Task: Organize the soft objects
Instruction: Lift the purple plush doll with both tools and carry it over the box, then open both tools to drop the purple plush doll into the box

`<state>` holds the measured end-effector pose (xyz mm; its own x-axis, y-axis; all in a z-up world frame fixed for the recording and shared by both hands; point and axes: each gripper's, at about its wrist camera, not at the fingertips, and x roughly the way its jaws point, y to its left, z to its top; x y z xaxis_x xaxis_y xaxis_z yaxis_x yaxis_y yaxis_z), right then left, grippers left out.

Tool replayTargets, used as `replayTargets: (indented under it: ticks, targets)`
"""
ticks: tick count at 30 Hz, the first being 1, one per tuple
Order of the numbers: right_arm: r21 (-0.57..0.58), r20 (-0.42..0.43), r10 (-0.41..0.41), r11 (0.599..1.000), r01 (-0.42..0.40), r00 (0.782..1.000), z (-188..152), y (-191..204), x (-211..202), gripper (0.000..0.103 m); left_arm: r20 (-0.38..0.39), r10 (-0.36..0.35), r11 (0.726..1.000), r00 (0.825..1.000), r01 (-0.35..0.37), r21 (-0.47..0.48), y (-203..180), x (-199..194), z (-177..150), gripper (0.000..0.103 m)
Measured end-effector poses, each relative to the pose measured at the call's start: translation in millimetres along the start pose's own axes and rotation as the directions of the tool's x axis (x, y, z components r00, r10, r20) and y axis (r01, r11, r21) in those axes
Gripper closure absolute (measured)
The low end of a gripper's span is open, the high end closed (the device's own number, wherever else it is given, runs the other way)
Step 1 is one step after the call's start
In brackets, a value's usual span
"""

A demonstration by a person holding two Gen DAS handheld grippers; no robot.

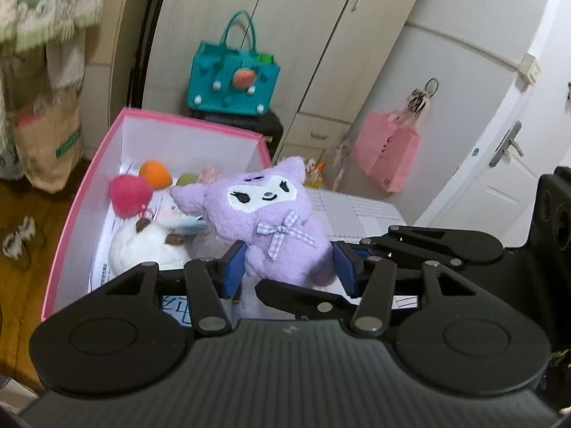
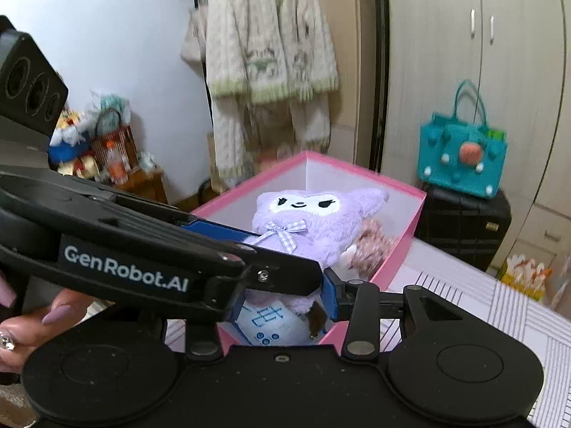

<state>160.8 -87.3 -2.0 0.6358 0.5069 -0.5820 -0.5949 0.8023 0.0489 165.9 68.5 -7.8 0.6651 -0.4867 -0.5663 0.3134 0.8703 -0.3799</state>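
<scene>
A purple plush doll [image 1: 266, 214] with a white face and checked bow is held upright at its lower body between the blue pads of my left gripper [image 1: 289, 267], just over the near right part of the pink box [image 1: 71, 221]. The box holds a red ball [image 1: 130, 192], an orange ball [image 1: 155, 173], a green ball [image 1: 187, 179] and a white plush [image 1: 146, 246]. In the right wrist view the doll [image 2: 314, 221] hangs over the box [image 2: 399, 249], held by the left gripper [image 2: 249, 246] crossing in front. My right gripper [image 2: 282, 306] is open and empty at the box's near edge.
A teal felt bag [image 1: 232, 78] sits on a dark suitcase [image 2: 464, 221] behind the box, by the wardrobe. A pink paper bag [image 1: 389, 153] hangs at a white door. Knitted cardigans [image 2: 271, 53] hang at the wall. The box stands on a white striped surface [image 2: 481, 306].
</scene>
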Motion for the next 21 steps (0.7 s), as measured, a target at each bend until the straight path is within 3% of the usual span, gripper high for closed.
replayTargets:
  ticks: [10,16,21]
  targets:
    - [0.012,-0.153,-0.026,1.000,0.028,0.988,3,-6,45,0.055,-0.127,-0.075,0.994,0.989,0.065,-0.086,45,40,5,0.051]
    - [-0.051,-0.188,-0.054,0.998,0.046,0.981,1,2,55,0.055,-0.133,-0.053,0.998,0.990,0.048,-0.040,48,40,0,0.051]
    - [-0.115,-0.196,-0.129,0.987,0.108,0.972,2,4,63,0.054,-0.079,-0.015,1.000,0.997,0.014,-0.006,50,28,1,0.051]
